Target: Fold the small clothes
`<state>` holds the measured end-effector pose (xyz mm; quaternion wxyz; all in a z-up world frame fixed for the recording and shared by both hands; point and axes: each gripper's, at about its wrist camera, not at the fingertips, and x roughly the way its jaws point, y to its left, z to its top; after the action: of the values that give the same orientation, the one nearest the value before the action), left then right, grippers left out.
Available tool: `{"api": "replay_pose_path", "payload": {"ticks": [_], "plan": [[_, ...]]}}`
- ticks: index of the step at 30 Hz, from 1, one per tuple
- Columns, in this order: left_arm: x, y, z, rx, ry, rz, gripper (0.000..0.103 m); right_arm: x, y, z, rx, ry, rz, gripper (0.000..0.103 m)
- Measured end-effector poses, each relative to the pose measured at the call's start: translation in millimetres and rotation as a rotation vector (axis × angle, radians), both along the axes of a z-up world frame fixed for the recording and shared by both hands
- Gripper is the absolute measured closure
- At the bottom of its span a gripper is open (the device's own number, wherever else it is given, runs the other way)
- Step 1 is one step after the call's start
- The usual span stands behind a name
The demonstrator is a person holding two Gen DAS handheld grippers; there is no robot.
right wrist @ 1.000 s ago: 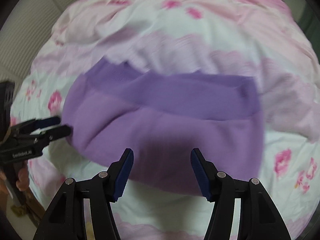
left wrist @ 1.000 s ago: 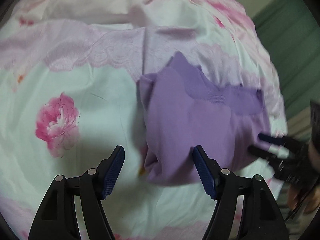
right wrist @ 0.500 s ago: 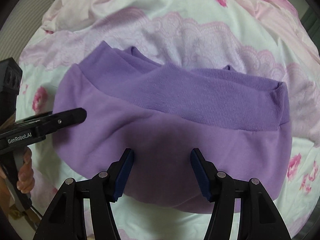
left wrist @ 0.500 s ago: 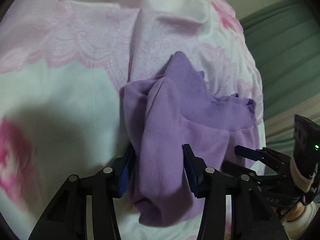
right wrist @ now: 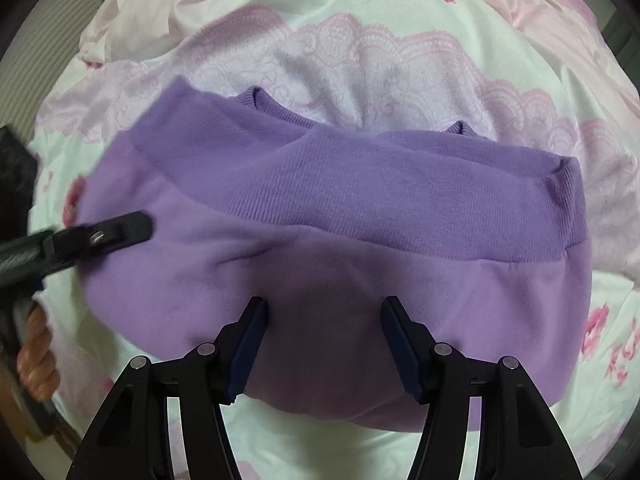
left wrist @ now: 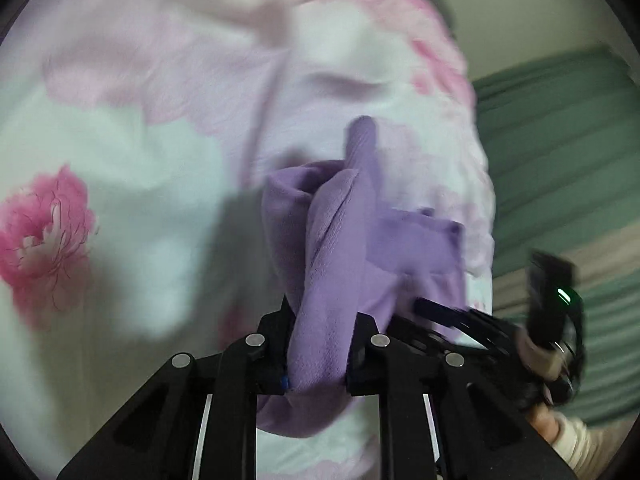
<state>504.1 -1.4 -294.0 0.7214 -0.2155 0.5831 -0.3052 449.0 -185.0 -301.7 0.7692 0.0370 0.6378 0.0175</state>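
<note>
Purple fleece, a small sweatshirt (right wrist: pixel 360 264), lies partly folded on the flowered bedsheet (right wrist: pixel 360 12), its ribbed hem band (right wrist: pixel 400 200) turned up across the top and a bit of ribbed collar peeking out behind. It sits near the sheet's front edge, where we can reach it from both sides.

Our left gripper (left wrist: pixel 318 354) has its tongs clamped together on the sweatshirt's left end; in the left wrist view the cloth bunches into a ridge between the pads and rises off the sheet. We judge that this pinch is there to carry that end over toward the middle for the next fold.

Our right gripper (right wrist: pixel 324 344) hangs over the near edge of the sweatshirt with its tongs apart, blue pads straddling the fleece but not closed on it. That looks like a ready position, either to pin the body down or to take the matching edge.

Green curtain (left wrist: pixel 560 152) hangs beyond the bed's right edge.
</note>
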Motion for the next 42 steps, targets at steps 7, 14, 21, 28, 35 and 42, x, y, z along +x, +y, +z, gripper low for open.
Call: {"api": "replay_pose_path", "payload": {"ticks": [7,14,21,28,35,42], "plan": [[8,-20,-1,0.145,-0.024,-0.016,0.085,-2,-16,2,0.028,-0.011,-0.027,0.043],[5,-22,13,0.286,0.000,0.028,0.086,3,-31,5,0.029,-0.043,-0.089,0.043],[-1,-67,52,0.467,-0.034,0.009,0.086,31,-25,-20,0.001,0.015,-0.056,0.043],[-9,-126,93,0.448,-0.019,-0.025,0.086,-16,-80,38,0.033,-0.071,-0.098,0.043],[-25,-225,88,0.495,-0.013,-0.103,0.086,-82,-174,56,0.041,-0.096,-0.244,0.043],[-41,-305,50,0.601,0.011,-0.162,0.086,-119,-238,49,0.051,-0.092,-0.351,0.043]]}}
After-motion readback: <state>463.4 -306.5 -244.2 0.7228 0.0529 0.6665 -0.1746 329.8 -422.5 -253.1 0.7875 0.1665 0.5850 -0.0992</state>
